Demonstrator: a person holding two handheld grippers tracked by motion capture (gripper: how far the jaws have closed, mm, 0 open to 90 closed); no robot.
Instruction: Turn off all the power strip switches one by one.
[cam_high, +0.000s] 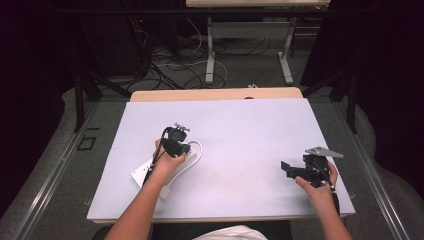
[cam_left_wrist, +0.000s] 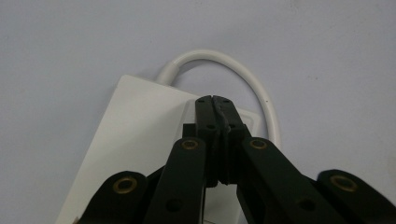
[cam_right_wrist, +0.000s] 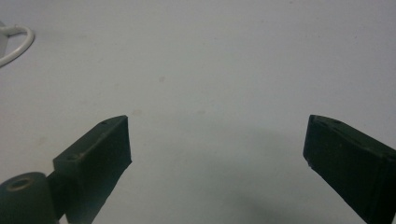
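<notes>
A white power strip (cam_high: 141, 173) lies flat at the table's left, its thick white cable (cam_high: 198, 152) looping out from the far end. My left gripper (cam_high: 180, 149) points down at that end. In the left gripper view its jaws are pressed together with nothing between them, and the gripper (cam_left_wrist: 214, 103) has its tips over the power strip (cam_left_wrist: 135, 135) close to where the cable (cam_left_wrist: 224, 58) leaves it. I cannot tell if they touch. My right gripper (cam_high: 288, 169) hovers at the table's right; its jaws stand wide apart over bare surface (cam_right_wrist: 217, 140).
The white tabletop (cam_high: 240, 125) has a wooden strip along its far edge. Part of the cable loop (cam_right_wrist: 18, 44) shows at the top left of the right gripper view. Beyond the table are a floor with cables and another table's legs (cam_high: 210, 60).
</notes>
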